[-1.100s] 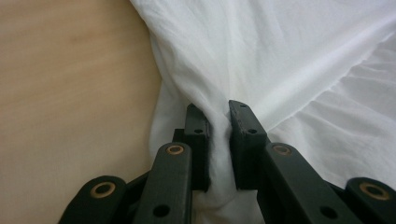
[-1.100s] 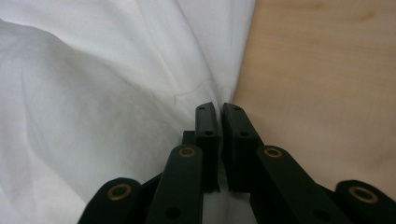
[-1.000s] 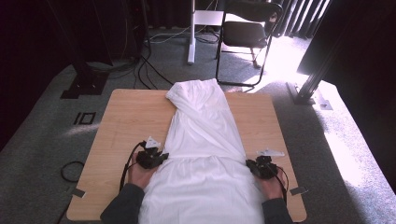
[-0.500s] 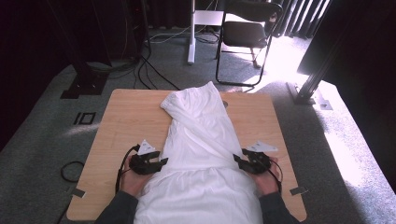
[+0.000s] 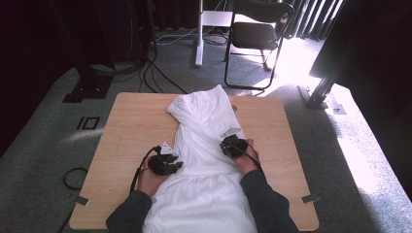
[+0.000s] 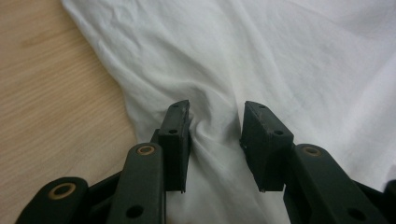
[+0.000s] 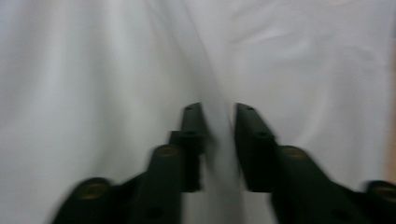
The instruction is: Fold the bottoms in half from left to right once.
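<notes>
Left gripper view, white garment fold pinched between closing jaws, right gripper jaws closing on a cloth ridge

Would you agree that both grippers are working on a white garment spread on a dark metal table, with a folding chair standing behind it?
Not quite: the table is light wood, not dark metal, as the high view and the left gripper view show. The rest holds: the left gripper and right gripper are on the white garment, and a folding chair stands behind.
</notes>
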Tool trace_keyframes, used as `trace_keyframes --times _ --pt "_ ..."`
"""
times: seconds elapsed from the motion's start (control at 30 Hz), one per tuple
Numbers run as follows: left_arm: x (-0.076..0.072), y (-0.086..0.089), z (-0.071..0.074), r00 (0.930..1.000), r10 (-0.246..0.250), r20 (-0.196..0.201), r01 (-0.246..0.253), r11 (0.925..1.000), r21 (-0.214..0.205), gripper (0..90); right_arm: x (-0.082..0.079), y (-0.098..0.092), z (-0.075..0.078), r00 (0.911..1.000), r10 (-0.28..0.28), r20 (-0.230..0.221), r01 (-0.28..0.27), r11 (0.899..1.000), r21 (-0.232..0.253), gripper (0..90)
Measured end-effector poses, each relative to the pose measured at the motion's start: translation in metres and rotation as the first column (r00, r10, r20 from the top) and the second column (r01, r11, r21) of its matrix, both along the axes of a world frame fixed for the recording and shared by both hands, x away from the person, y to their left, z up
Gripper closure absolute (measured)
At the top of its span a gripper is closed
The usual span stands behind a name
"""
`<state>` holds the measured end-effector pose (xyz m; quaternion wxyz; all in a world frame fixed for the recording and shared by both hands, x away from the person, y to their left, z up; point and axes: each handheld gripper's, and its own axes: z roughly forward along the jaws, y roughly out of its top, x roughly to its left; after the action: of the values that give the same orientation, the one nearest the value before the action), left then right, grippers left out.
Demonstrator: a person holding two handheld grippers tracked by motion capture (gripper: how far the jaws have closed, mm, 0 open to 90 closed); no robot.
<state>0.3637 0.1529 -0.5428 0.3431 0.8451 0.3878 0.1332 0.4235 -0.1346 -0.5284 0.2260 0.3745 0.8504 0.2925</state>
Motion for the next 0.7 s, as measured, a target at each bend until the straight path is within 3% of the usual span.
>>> trace_keyframes --times 0.03,0.07,0.13,0.17,0.23,0.37,0.47,0.6,0.7 --pt "0.000 0.001 0.000 1.0000 0.004 0.000 -0.004 1.0000 -0.007 63.2 0.002 -0.009 0.002 0.9976 -0.059 0.035 0.059 0.998 0.008 84.8" --pt "-0.001 0.001 -0.001 1.0000 0.004 0.002 -0.004 1.0000 -0.008 63.3 0.004 -0.021 0.007 0.9918 -0.119 0.047 0.116 0.992 0.059 87.5" --pt "-0.001 0.001 -0.001 1.0000 0.005 0.002 -0.005 1.0000 -0.006 63.2 0.006 -0.050 0.016 0.9713 -0.231 0.057 0.220 0.963 0.154 88.9" --pt "-0.001 0.001 -0.001 1.0000 0.003 0.003 -0.003 1.0000 -0.006 63.0 0.007 -0.061 0.017 0.9652 -0.257 0.048 0.246 0.954 0.169 88.9" --pt "-0.002 0.000 -0.001 1.0000 -0.002 -0.001 0.002 1.0000 -0.007 62.9 0.009 -0.076 0.012 0.9609 -0.276 0.017 0.268 0.944 0.192 88.9" --pt "-0.002 -0.002 0.000 0.9999 -0.014 -0.004 0.014 0.9999 0.007 61.3 0.012 -0.080 -0.005 0.9634 -0.268 -0.008 0.265 0.949 0.171 86.2" --pt "-0.002 0.000 0.007 0.9991 -0.034 -0.023 0.034 0.9993 0.013 52.7 0.017 -0.078 -0.022 0.9588 -0.279 -0.052 0.284 0.947 0.153 81.6" --pt "0.006 0.007 0.033 0.9989 0.000 0.047 0.002 0.9991 -0.043 45.6 0.018 -0.079 -0.023 0.9568 -0.284 -0.060 0.290 0.944 0.159 78.9" --pt "0.027 0.001 0.046 0.9964 0.034 0.078 -0.029 0.9975 -0.064 41.7 0.019 -0.081 -0.023 0.9538 -0.290 -0.078 0.300 0.938 0.172 79.1"
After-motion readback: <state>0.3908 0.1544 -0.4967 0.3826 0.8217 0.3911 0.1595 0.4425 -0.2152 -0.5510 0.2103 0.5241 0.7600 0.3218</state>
